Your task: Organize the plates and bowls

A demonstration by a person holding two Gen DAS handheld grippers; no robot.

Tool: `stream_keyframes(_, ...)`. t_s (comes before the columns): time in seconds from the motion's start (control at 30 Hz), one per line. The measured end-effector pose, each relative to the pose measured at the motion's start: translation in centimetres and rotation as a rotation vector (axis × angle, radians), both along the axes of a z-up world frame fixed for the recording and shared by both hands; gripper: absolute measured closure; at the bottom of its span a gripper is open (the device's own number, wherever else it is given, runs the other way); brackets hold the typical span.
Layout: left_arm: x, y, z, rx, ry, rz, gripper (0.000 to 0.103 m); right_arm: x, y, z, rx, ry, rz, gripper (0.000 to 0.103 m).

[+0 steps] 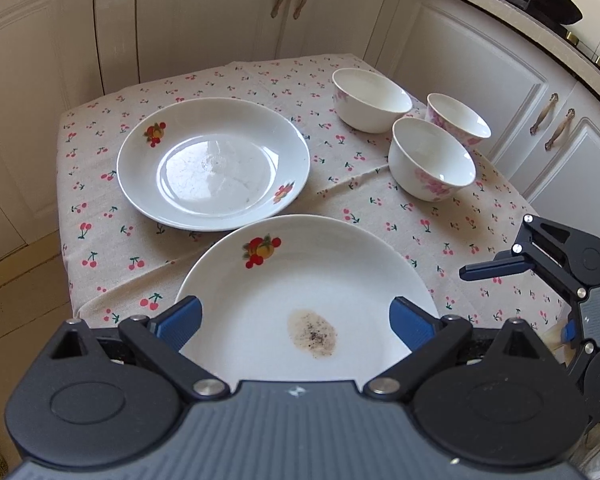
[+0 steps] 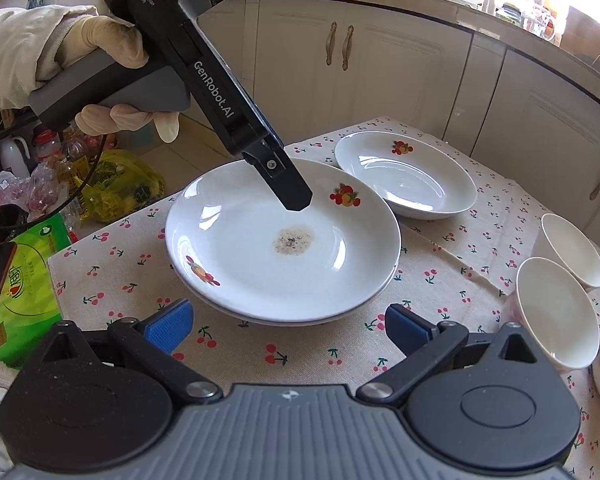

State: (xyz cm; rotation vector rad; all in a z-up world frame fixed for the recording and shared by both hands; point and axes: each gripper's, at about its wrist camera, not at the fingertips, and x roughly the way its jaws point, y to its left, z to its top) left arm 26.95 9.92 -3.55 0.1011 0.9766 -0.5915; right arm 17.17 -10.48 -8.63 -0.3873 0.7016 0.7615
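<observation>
Cherry-print tablecloth (image 1: pixel 400 220) – two plates (image 1: pixel 214 162), three bowls (image 1: pixel 432 160)

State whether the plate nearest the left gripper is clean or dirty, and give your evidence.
Dirty. The near plate carries a brownish speckled stain at its centre, seen in both wrist views; the rest of its surface looks white.

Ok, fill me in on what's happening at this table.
A person with a hand-held gripper in each hand is sorting dishes on a cherry-print tablecloth. The left hand-held gripper hangs open over the stained plate, holding nothing. The right hand-held gripper is open and empty nearby. A second plate and three bowls sit apart.
</observation>
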Motion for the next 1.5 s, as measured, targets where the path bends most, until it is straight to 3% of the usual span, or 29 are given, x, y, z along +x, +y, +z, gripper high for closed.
stream_keyframes(0.33, -3.2, -0.6, 1.9, -0.017, -0.144, 0.025, 0.004, -0.9, -1.4, 1.1, 0.036, -0.024, -0.045, 0.000)
stream_keyframes(0.63, -3.7, -0.6, 3.0, -0.015, -0.223, 0.083, 0.003, -0.8, -2.2, 2.0, 0.044, -0.062, -0.037, 0.000)
stream_keyframes(1.07, 1.3, 0.7, 2.3, 0.010, -0.234, 0.142, 0.003, 5.6, -3.1, 3.5, 0.047, -0.072, -0.036, 0.000)
stream_keyframes(1.5, 9.5, 2.3, -0.5, 0.031, -0.183, 0.167, 0.003, 15.5, -2.3, 2.5, -0.047, -0.041, -0.004, 0.000)
